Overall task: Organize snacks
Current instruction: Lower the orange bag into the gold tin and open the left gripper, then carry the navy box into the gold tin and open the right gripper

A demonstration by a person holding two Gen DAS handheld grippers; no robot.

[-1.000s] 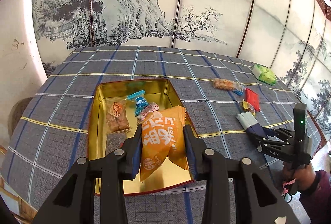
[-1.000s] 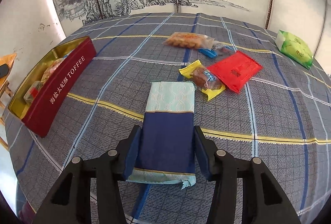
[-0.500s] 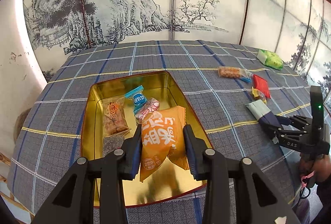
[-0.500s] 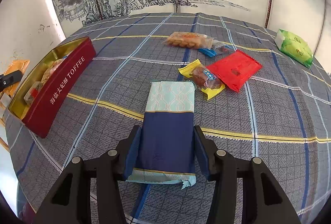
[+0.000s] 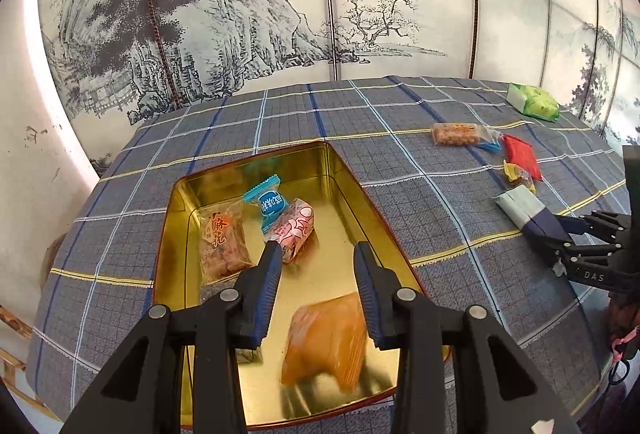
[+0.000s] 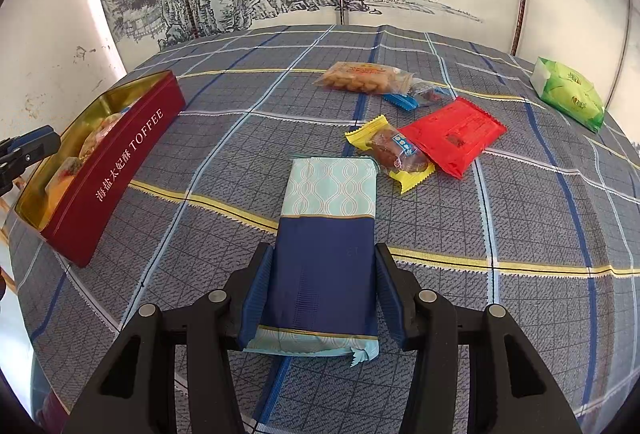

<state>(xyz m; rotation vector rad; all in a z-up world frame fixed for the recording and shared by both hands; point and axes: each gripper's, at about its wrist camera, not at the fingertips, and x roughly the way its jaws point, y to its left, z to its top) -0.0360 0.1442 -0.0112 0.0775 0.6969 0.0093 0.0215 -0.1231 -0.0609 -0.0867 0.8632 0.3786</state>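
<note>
My left gripper (image 5: 316, 266) is open above the gold-lined red toffee tin (image 5: 348, 177). An orange snack packet (image 5: 326, 342), blurred, lies in the tin's near end just below the fingers. The tin also holds a brown packet (image 5: 222, 242), a blue candy (image 5: 268, 201) and a pink packet (image 5: 294, 230). My right gripper (image 6: 324, 290) has its jaws against both sides of a navy and pale-blue packet (image 6: 328, 234) lying on the cloth. The tin (image 6: 120, 161) is at the left in the right wrist view.
On the checked tablecloth (image 6: 240, 137) lie a yellow-wrapped cake (image 6: 394, 151), a red packet (image 6: 454, 135), a clear bag of brown snacks (image 6: 360, 77), a small blue candy (image 6: 400, 99) and a green packet (image 6: 568, 93). A painted folding screen (image 5: 280, 13) stands behind the table.
My left gripper has opened and the orange packet has dropped from it into the tin. The right gripper and navy packet have not moved.
</note>
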